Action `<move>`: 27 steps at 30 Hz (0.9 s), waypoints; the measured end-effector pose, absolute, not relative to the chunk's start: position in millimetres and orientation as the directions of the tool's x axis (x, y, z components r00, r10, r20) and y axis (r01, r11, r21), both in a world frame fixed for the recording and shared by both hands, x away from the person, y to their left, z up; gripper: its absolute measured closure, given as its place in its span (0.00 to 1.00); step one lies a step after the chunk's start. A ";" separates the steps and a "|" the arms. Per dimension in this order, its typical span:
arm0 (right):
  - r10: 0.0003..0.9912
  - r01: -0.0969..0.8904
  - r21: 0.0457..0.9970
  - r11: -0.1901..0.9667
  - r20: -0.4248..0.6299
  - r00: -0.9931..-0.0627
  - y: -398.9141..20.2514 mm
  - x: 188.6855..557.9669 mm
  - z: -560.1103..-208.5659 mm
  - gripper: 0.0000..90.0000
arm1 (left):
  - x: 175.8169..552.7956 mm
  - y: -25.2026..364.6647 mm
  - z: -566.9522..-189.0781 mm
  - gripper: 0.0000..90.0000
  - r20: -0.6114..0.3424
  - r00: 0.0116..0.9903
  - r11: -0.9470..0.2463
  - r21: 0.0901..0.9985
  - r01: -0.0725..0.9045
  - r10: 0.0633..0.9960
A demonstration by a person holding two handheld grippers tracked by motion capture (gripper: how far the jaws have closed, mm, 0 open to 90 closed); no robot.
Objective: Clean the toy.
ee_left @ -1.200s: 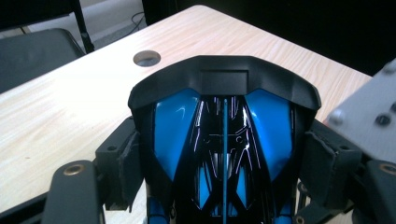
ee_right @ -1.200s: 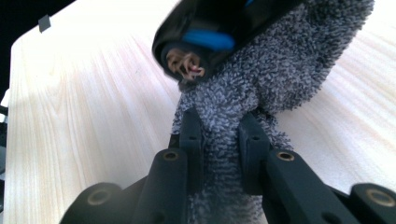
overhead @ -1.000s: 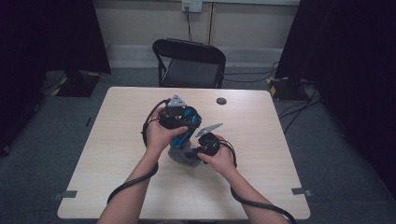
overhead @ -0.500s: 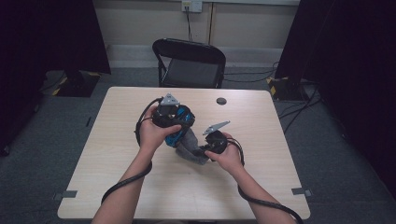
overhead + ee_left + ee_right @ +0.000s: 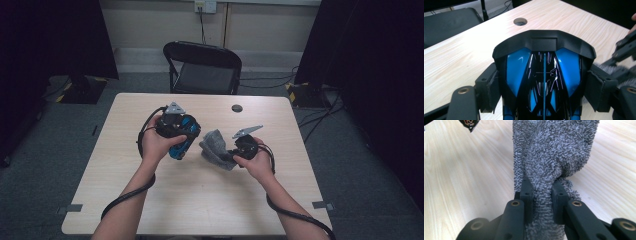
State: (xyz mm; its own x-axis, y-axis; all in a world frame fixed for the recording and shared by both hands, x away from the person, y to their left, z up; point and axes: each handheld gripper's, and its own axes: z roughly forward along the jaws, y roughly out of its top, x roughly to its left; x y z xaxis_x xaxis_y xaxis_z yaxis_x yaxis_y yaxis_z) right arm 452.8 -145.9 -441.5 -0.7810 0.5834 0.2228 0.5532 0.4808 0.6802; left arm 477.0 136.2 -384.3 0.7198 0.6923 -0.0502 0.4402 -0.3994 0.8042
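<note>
A glossy blue and black object (image 5: 179,146), shaped like a toy car, is held above the wooden table (image 5: 200,200). My left gripper (image 5: 181,140) is shut on it. In the left gripper view the pads (image 5: 491,90) press on both flanks of the object (image 5: 544,75), with the left gripper (image 5: 545,91) around its body. A grey terry cloth (image 5: 215,148) hangs bunched from my right gripper (image 5: 228,155), a little to the right of the blue object. In the right gripper view the right gripper (image 5: 541,202) pinches a fold of the cloth (image 5: 554,150), which spreads out beyond the jaws.
A black folding chair (image 5: 205,70) stands behind the table's far edge. A round cable hole (image 5: 237,108) sits near the far side of the tabletop, also seen as the hole (image 5: 520,21). Cables trail from both grippers toward the near edge.
The right hand has drawn away to the right with the cloth, opening a gap from the blue object. The left hand has shifted slightly left, still gripping the object.
</note>
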 end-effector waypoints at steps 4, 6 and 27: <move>0.598 0.558 0.687 0.466 0.220 -0.770 -155.8 454.4 -440.2 0.84 | 476.4 143.4 -388.5 0.28 -0.050 0.712 -0.405 0.793 0.454 0.700; 0.610 0.563 0.689 0.457 0.218 -0.762 -161.1 455.3 -440.0 0.84 | 476.3 147.8 -391.2 0.28 -0.045 0.708 -0.411 0.787 0.460 0.705; 0.679 0.587 0.703 0.402 0.201 -0.706 -197.8 458.7 -437.1 0.84 | 473.0 182.6 -416.3 0.28 -0.039 0.656 -0.424 0.732 0.532 0.754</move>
State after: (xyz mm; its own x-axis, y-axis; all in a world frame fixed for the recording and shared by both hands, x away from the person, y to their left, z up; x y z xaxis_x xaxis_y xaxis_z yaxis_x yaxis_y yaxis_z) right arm 458.7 -197.8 -437.1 -0.7057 0.6793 0.2013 0.5870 0.4015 0.7030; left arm 473.0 182.6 -416.3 0.6555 0.7541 -0.0395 0.5324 -0.4245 0.7323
